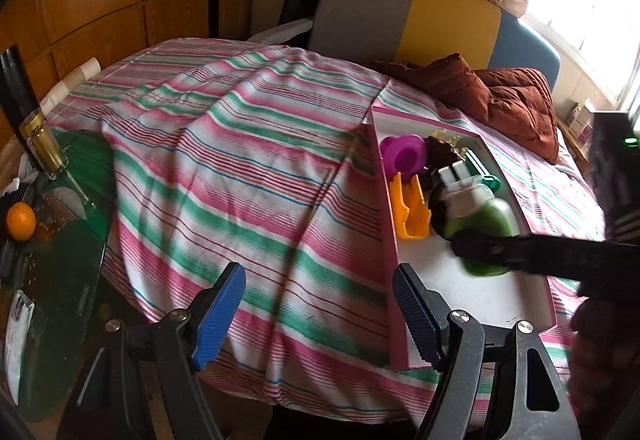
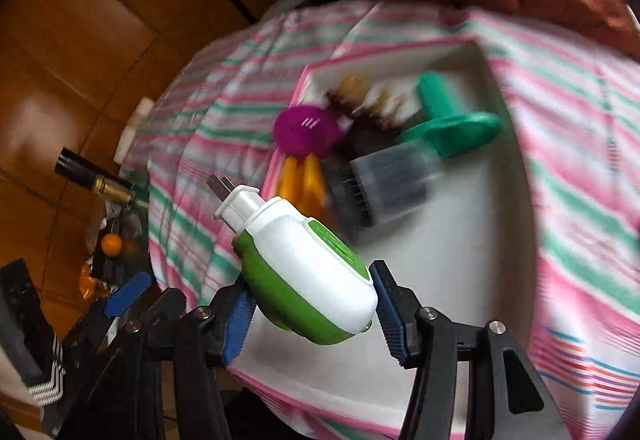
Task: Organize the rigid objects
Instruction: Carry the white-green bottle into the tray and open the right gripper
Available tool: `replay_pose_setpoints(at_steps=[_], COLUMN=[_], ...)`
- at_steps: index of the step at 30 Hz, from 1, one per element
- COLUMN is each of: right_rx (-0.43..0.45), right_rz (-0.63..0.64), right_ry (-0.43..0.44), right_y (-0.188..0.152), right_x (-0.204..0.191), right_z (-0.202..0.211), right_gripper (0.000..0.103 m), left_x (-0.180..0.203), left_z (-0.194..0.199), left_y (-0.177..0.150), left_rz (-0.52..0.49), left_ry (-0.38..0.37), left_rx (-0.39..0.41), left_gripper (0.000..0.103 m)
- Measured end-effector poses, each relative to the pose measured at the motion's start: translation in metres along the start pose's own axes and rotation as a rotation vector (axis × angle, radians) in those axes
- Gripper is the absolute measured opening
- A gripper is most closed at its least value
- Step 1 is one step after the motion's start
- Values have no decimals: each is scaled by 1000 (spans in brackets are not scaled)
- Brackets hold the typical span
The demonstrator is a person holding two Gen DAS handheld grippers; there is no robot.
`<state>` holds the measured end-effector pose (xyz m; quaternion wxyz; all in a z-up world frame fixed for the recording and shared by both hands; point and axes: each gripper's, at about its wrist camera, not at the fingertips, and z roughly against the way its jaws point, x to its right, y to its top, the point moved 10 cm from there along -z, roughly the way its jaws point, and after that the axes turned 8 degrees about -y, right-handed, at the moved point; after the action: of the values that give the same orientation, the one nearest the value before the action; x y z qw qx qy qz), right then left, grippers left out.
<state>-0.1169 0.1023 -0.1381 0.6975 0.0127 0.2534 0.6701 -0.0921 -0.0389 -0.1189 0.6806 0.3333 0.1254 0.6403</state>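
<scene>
My right hand-held gripper (image 2: pixel 310 314) grips one green-and-white plug-in device (image 2: pixel 308 272) by its rounded body, a blue pad pressed on each side; its two metal prongs (image 2: pixel 219 184) point up and away from me. It hangs over the near, bare part of a shallow white tray (image 2: pixel 460 280) with a pink rim. My left hand-held gripper (image 1: pixel 320 314) holds nothing: its two blue pads stand apart over the striped cloth (image 1: pixel 240 160), just left of the tray's near corner.

Farther in, the tray holds a cluster of things at its far end. I count one purple cup-like piece (image 2: pixel 306 130), one orange piece (image 2: pixel 302 180) with two prongs, one grey ribbed cylinder (image 2: pixel 384 184), one green tool (image 2: pixel 448 120) with a flat base, and a dark brown and gold clump (image 2: pixel 368 100) too blurred to count.

The cloth covers the desk under the tray. At its left edge, on a green glass top (image 1: pixel 80 240), stand one jar with a gold lid (image 1: pixel 42 144) and one orange (image 1: pixel 20 220). Beyond them lies one stack of paper cups (image 1: pixel 72 80) on its side.

Past the tray sit two rust-brown cushions (image 1: pixel 516 100), then one chair back in grey, yellow and blue panels (image 1: pixel 400 8), and one bright window (image 1: pixel 592 0).
</scene>
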Motion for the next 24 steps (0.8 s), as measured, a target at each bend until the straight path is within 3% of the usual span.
replay_pose_setpoints(at_steps=[9, 24], right_rx=[-99, -6], right_rz=[11, 84], right_ry=[58, -8], right_y=[-17, -22], right_x=[-24, -19], right_z=[-28, 8], right_gripper=[58, 59], left_x=[-14, -8], left_z=[-1, 8], left_y=[1, 4], left_rz=[33, 16], left_ry=[11, 11], left_rx=[1, 21], left_gripper=[76, 76])
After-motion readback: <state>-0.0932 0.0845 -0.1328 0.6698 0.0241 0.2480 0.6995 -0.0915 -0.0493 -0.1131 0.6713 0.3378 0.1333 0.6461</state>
